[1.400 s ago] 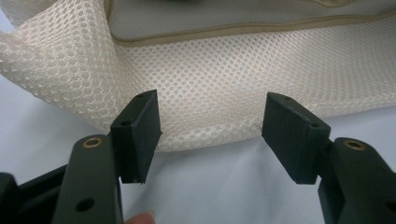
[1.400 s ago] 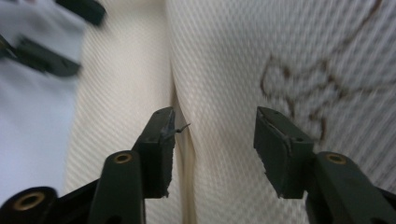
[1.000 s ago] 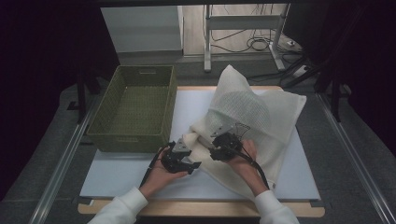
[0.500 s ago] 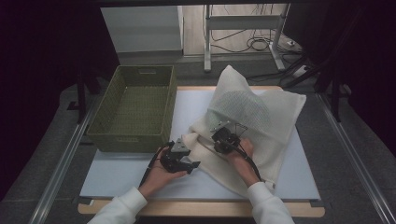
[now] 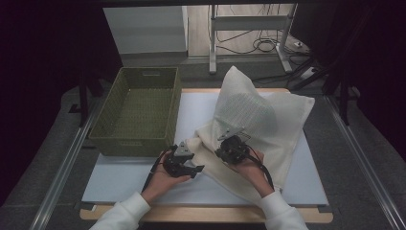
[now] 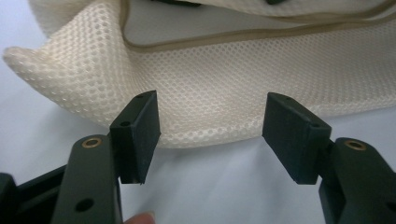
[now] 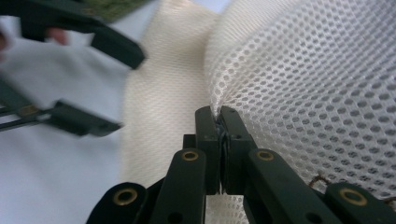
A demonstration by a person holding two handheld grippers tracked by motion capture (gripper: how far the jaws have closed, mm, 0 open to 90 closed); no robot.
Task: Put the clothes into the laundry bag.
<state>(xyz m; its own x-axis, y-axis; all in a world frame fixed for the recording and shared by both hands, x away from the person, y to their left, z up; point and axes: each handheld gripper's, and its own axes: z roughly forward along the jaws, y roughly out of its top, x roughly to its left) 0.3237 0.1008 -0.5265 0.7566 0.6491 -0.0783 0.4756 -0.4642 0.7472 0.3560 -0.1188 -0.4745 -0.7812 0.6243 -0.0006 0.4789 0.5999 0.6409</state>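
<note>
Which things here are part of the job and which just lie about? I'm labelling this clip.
In the job:
mesh bag
right gripper, jaws shut on the mesh
left gripper, jaws open at the bag's edge

Lying about:
green basket
cables on the floor

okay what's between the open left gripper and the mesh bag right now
Nothing: in the left gripper view, bare white table separates the open left gripper from the mesh bag.

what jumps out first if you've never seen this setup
A big cream mesh bag sprawls across the white table, one part lifted into a peak. The right tongs are shut on its mesh; the left tongs gape open at its near edge. A green basket sits at left.
</note>
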